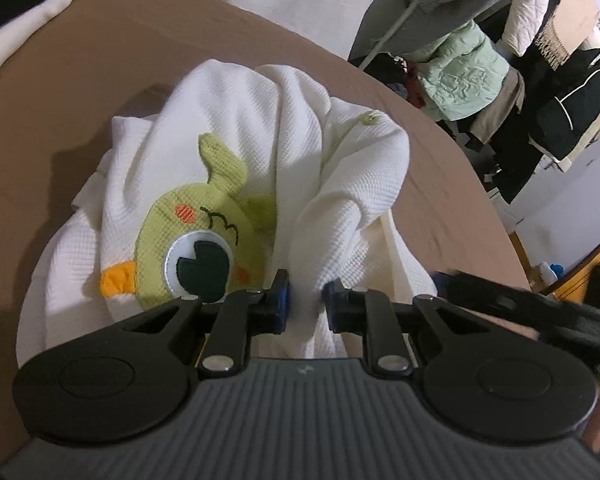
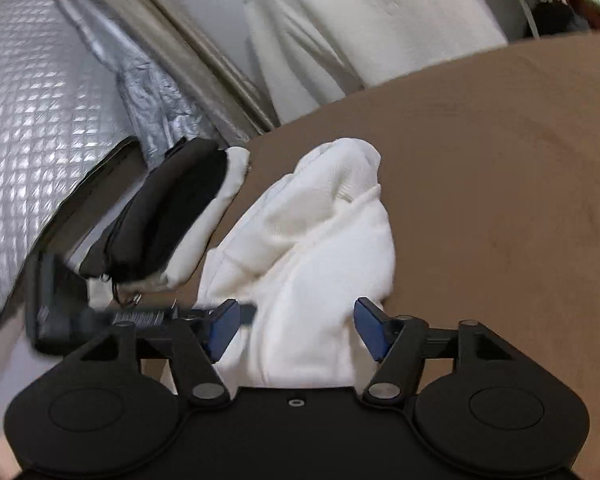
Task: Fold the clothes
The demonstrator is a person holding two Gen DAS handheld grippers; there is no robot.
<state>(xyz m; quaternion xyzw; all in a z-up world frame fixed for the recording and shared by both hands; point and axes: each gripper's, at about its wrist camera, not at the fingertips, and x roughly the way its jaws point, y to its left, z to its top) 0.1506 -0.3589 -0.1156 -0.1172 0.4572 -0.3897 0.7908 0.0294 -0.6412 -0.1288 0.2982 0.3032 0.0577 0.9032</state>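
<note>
Left wrist view: a white waffle-knit garment [image 1: 259, 152] lies bunched in the middle of the frame on a brown table [image 1: 51, 128]. A green cartoon-bird patch [image 1: 195, 236] with an orange beak and a large eye shows at lower centre-left of the cloth. The left gripper [image 1: 306, 300] sits at the bottom centre, its jaws drawn close together and pinching a gathered ridge of the white fabric that rises between the blue pads. A small green button [image 1: 370, 120] shows near the upper right of the garment. At the lower right edge the other gripper appears as a blurred dark shape. A pile of other clothes [image 1: 500, 60] fills the upper right, off the table.

Right wrist view: the same white garment [image 2: 308, 240] runs from the centre of the frame down to the bottom centre, heaped on the brown table [image 2: 500, 200]. The right gripper [image 2: 295, 324] straddles the cloth with its jaws spread wide; the fabric lies between the blue pads, but they do not clamp it. A folded black-and-white garment [image 2: 171, 208] rests at centre left, just beside the white one.

Judging from the crumpled heap, folding proper has not begun: the step in hand looks like lifting and spreading the garment. The next move calls for the right gripper to close on an edge so both can pull the cloth flat.
</note>
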